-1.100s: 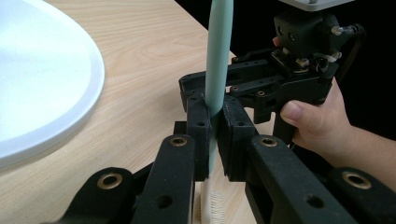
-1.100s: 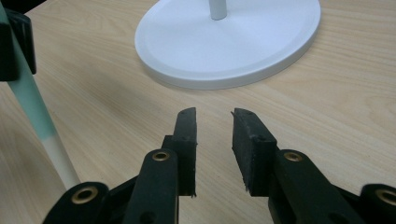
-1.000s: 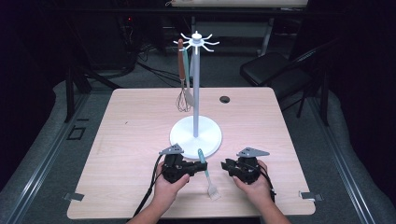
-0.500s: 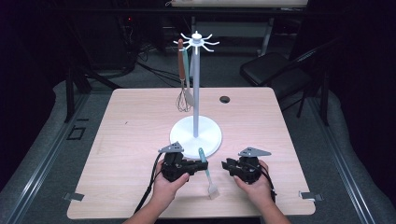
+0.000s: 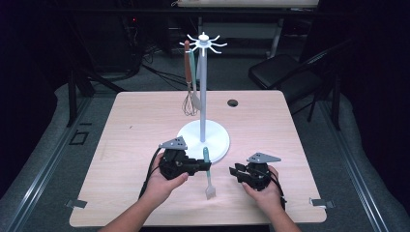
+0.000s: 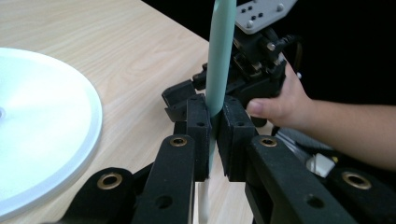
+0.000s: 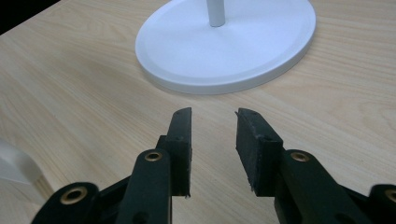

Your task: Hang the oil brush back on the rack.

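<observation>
My left gripper [image 5: 206,166] is shut on the teal handle [image 6: 219,56] of a kitchen utensil, just in front of the white stand's base [image 5: 220,145]. The utensil [image 5: 207,159] hangs from the jaws with its white head [image 5: 210,192] low over the table. In the left gripper view the pads [image 6: 198,126] squeeze the handle from both sides. My right gripper [image 5: 237,171] sits a little to the right near the front edge. Its jaws [image 7: 214,130] have just been opening and stand open with nothing between them, pointing at the stand base [image 7: 233,42].
The stand's pole [image 5: 202,87] rises from the round base to a ring of hooks. A whisk [image 5: 189,102] with a brown handle and a teal-handled utensil hang from hooks on the left. A dark round hole [image 5: 233,103] lies at the table's back. A black chair stands behind.
My left hand has risen a little with the utensil, whose white head has swung in and now hangs more straight down. The right hand has kept its place.
</observation>
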`<state>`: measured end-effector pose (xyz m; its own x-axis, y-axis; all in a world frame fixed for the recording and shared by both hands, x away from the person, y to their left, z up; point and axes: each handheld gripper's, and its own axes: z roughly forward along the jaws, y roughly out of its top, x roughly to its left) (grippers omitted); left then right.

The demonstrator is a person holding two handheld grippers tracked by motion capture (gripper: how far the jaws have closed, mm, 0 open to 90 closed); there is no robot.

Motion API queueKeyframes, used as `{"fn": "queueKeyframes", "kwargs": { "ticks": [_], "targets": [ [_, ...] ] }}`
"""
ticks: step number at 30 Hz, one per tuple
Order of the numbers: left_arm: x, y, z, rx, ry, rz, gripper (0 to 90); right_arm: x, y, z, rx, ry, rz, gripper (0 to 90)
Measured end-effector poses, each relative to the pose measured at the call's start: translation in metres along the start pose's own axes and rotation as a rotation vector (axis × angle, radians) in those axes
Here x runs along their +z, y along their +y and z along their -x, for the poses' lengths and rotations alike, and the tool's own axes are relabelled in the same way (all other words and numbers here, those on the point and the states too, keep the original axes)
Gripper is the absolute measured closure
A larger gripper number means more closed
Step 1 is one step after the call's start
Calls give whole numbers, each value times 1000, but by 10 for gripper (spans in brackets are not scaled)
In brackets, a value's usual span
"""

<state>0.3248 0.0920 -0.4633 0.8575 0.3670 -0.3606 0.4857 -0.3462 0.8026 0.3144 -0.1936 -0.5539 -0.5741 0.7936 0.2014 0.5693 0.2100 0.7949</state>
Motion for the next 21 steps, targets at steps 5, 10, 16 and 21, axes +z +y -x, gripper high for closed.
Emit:
{"fn": "queueKeyframes", "kwargs": {
  "ticks": [5,10,16,21],
  "targets": [
    [-7,8,-9,19,-20,-18,837,2,-1,-1,-12,2,-6,641],
    [-13,15,-18,18,-23,-40,837,4,-1,-1,-32,0,-17,624],
    [-21,28,-21,31,-1,-48,837,5,-2,-1,-34,-1,-15,611],
    [-32,47,-20,56,8,-37,837,6,-3,-1,-36,-14,-14,604]
  ]
}}
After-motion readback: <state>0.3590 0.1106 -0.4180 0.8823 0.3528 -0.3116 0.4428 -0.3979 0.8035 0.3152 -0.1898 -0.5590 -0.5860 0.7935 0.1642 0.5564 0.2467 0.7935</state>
